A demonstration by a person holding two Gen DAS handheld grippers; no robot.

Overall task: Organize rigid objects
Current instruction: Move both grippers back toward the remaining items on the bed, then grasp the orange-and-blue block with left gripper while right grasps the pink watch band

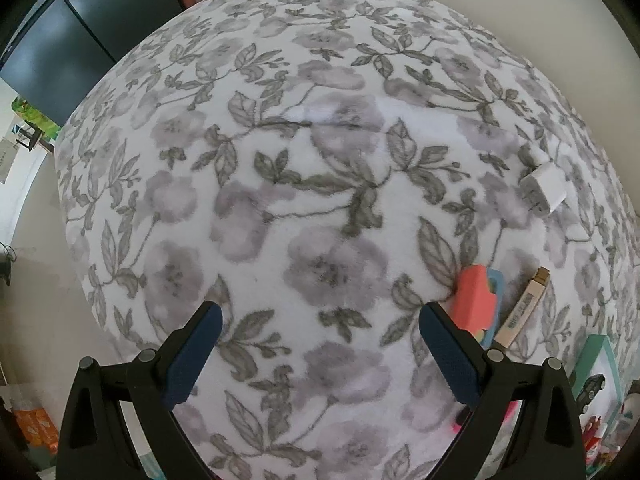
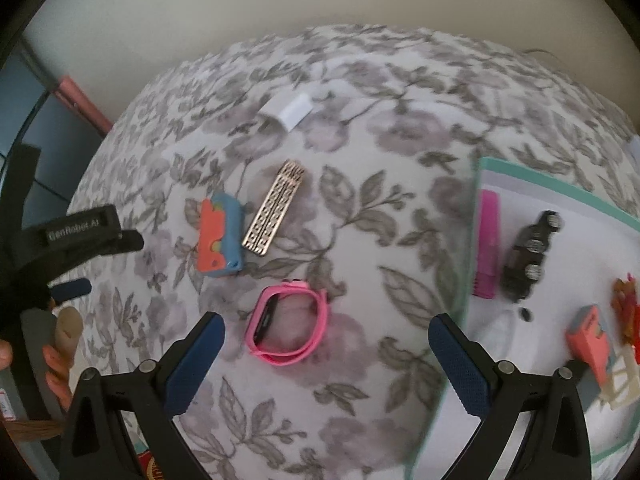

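A pink watch [image 2: 287,322] lies on the floral cloth [image 2: 360,216], just ahead of my open right gripper [image 2: 326,340] and between its fingers' line. Beyond it lie an orange and blue block [image 2: 221,240] and a gold patterned bar [image 2: 276,208], with a white charger plug [image 2: 289,110] farther back. My left gripper [image 1: 320,328] hangs open over bare cloth; the orange and blue block [image 1: 476,300], the bar [image 1: 524,308] and the charger plug [image 1: 544,188] sit to its right. The other gripper [image 2: 72,236] shows at the right wrist view's left edge.
A green-rimmed white tray [image 2: 560,192] at the right holds a pink comb [image 2: 489,248], a black toy car [image 2: 528,256], an orange and grey piece [image 2: 588,340] and other small items. A dark cabinet [image 1: 72,48] stands beyond the cloth's left edge. A hand [image 2: 56,368] grips the left handle.
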